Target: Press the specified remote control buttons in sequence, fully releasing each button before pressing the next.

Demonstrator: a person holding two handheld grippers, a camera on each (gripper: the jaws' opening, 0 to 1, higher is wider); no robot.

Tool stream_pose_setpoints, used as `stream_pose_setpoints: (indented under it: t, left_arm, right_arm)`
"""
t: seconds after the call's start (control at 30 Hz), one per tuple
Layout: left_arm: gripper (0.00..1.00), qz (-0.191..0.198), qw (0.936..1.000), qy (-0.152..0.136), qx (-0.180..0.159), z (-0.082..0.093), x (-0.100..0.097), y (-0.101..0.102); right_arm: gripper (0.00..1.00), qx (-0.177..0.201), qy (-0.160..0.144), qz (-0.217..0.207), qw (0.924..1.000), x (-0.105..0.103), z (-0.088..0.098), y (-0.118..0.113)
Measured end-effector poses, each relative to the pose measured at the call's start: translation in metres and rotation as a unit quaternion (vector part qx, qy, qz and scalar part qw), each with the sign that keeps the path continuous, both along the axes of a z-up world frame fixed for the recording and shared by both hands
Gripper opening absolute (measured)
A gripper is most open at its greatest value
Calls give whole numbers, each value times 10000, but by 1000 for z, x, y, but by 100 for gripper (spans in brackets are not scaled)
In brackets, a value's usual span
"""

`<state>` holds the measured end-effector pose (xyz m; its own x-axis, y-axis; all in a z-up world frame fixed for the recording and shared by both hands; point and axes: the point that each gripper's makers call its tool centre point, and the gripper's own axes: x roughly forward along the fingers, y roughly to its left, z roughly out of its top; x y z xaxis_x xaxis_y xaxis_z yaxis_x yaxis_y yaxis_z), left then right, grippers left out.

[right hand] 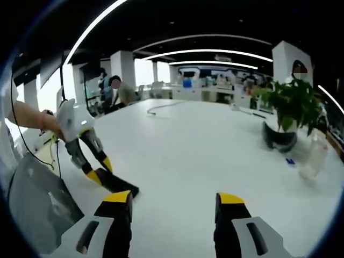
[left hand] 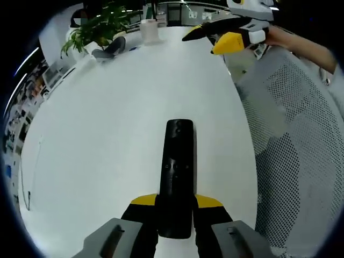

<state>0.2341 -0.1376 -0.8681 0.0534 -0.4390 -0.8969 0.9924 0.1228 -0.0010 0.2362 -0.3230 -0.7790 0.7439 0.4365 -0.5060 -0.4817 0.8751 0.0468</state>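
I see my left gripper (left hand: 174, 215) pinching the remote (left hand: 177, 172) above a white table (left hand: 107, 118); right gripper (right hand: 172, 207) spread, office behind.

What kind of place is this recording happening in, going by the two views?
Most likely an open-plan office. A long white table runs under curved ceiling light strips, with a potted plant on it and desks in the background.

Opposed gripper views, shared table (left hand: 107, 123)
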Motion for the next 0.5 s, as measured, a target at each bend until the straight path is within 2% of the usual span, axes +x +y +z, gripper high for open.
stream_pose_setpoints:
  t: [0.23,0.5]
  left_arm:
    - [24,-56,10000,-5,-16,0,-7,1]
    - [24,-111,9999,0,-33,0,-22,4]
  right_arm:
    - [58,31,24,-5,10000,0,-1,0]
    - [56,-188,106,230,9995,-3,-6,6]
